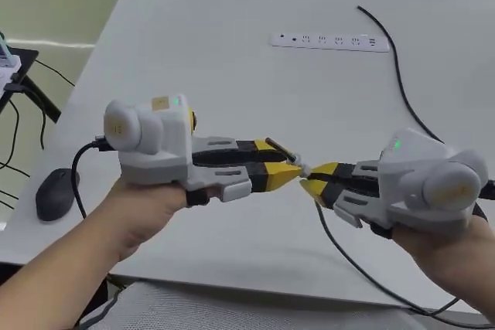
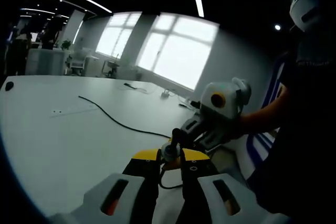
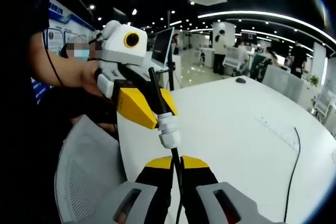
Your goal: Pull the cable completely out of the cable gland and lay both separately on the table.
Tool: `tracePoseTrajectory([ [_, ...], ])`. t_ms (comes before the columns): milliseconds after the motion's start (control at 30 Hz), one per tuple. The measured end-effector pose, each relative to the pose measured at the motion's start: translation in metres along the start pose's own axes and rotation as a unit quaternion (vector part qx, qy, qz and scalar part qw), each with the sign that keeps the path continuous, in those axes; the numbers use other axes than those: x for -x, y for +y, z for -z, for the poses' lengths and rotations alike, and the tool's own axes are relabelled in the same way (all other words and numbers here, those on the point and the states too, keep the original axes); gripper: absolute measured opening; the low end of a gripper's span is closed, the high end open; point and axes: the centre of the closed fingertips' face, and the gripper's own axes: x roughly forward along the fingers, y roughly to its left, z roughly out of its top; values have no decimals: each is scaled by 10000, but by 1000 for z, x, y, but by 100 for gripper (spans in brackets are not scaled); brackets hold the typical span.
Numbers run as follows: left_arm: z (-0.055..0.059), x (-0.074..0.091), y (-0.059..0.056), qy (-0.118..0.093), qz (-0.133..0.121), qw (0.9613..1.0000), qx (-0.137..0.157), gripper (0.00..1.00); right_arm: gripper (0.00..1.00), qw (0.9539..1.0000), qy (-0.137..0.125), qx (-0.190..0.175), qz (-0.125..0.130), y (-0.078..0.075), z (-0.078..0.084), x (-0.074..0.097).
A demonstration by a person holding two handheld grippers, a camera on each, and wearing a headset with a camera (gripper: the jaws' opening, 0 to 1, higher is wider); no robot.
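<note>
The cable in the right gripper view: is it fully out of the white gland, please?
No, the black cable runs straight through the gland, which the left claw grips.

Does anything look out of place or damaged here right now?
Nothing stands out. The left gripper clamps the cable gland, the cable runs straight through it into the right gripper, and the power strip lies flat on the table.

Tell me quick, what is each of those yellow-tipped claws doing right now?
Left gripper: closed, fingers holding the cable gland.
Right gripper: closed, fingers holding the black cable.
</note>
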Motion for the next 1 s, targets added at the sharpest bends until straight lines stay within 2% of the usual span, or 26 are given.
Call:
tracePoseTrajectory([
  [133, -3, 1, 0, -49, 8, 10000, 11, 15, 0, 9999, 118, -81, 64, -3, 5, 1],
  [433, -13, 4, -1, -216, 27, 9997, 109, 15, 0, 9989, 211, -374, 199, -14, 13, 4],
  [733, -24, 8, -2, -443, 77, 9987, 248, 15, 0, 9960, 389, -705, 380, -25, 35, 8],
  [1000, -27, 9, -3, -522, 107, 9981, 307, 15, 0, 9940, 436, -839, 541, -36, 49, 12],
])
